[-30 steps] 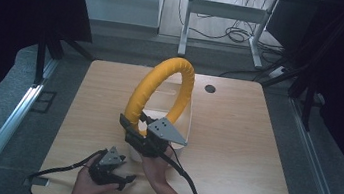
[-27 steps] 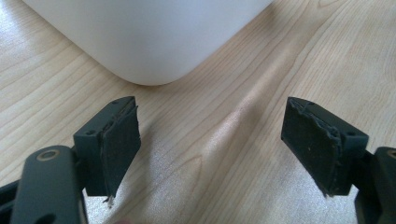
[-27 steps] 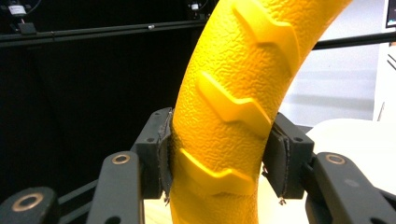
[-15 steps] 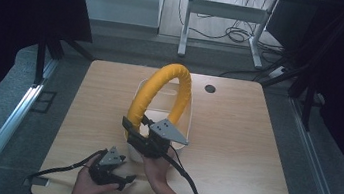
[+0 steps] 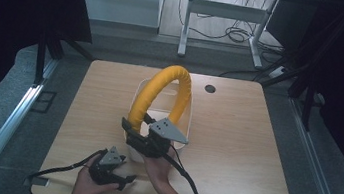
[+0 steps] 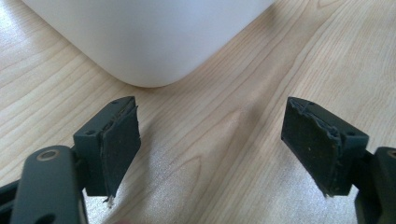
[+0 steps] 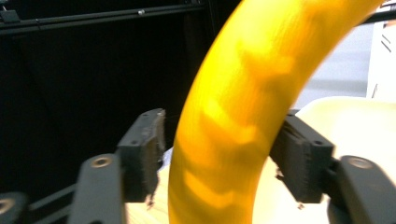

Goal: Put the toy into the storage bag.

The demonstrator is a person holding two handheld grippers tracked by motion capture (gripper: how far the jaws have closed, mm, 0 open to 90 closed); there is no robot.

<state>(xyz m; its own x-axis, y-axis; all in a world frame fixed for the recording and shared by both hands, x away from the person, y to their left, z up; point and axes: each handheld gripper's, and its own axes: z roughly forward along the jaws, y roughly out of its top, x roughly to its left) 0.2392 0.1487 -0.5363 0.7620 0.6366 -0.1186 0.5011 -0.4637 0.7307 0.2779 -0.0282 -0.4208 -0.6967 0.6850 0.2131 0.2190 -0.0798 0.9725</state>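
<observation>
1. High view, lower left: the left gripper (image 5: 109, 168) rests low on the table (image 5: 253, 153), jaws wide apart, holding nothing.
2. At the middle, the right gripper (image 5: 131, 133) has its jaws around the near end of the yellow tube (image 5: 181, 85). I cannot tell if they squeeze it yet.
3. That tube arches up over the white bin (image 5: 139, 91). It looks soft, bendy and light, so grab near an end.
4. What lies inside the bin is hidden.
</observation>
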